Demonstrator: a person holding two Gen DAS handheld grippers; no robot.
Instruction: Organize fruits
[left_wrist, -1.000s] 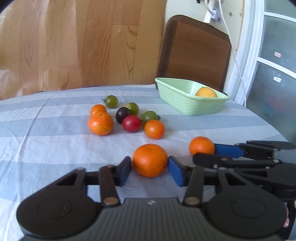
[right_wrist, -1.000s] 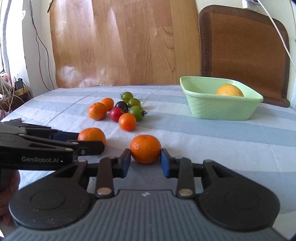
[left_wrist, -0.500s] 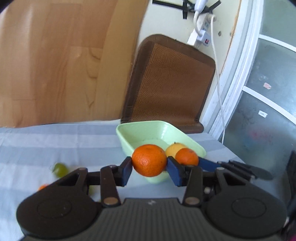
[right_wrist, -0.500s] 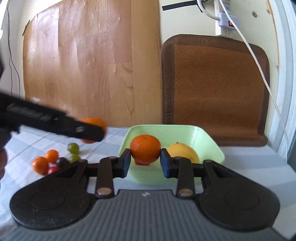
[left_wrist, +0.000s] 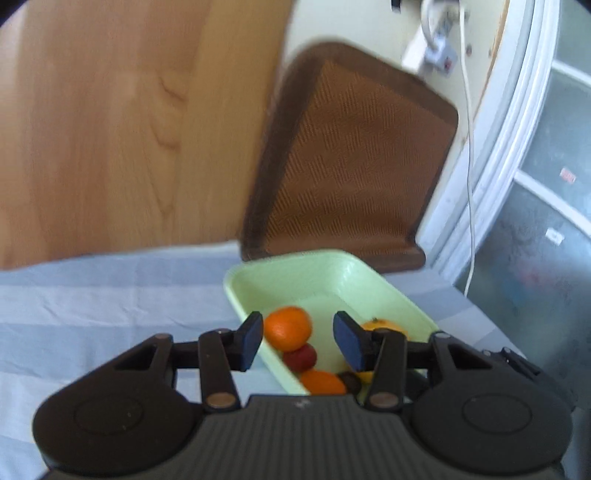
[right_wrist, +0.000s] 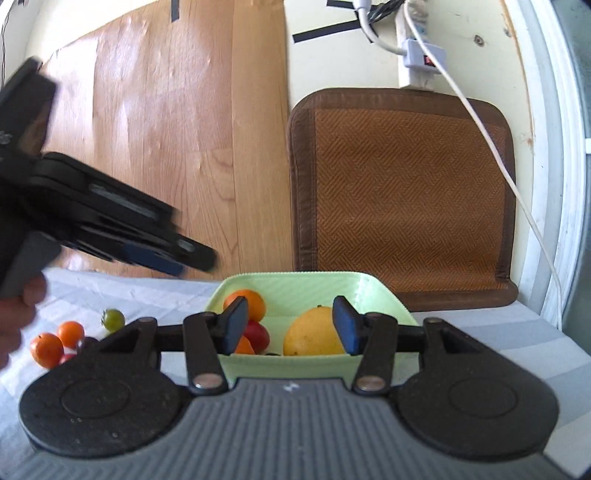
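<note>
With both grippers, left (left_wrist: 297, 341) and right (right_wrist: 290, 328), spread empty over the bowl (right_wrist: 360, 290), the right's jaws opening, they may collide.

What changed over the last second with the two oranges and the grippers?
Both oranges went from the table to the green bowl. The right hand-held gripper let its orange go and its jaws are opening, nothing between them. The left hand-held gripper stands open; its orange sits in the bowl, clear of the pads. The yellow fruit stayed in the bowl, and small fruits stayed on the table.
</note>
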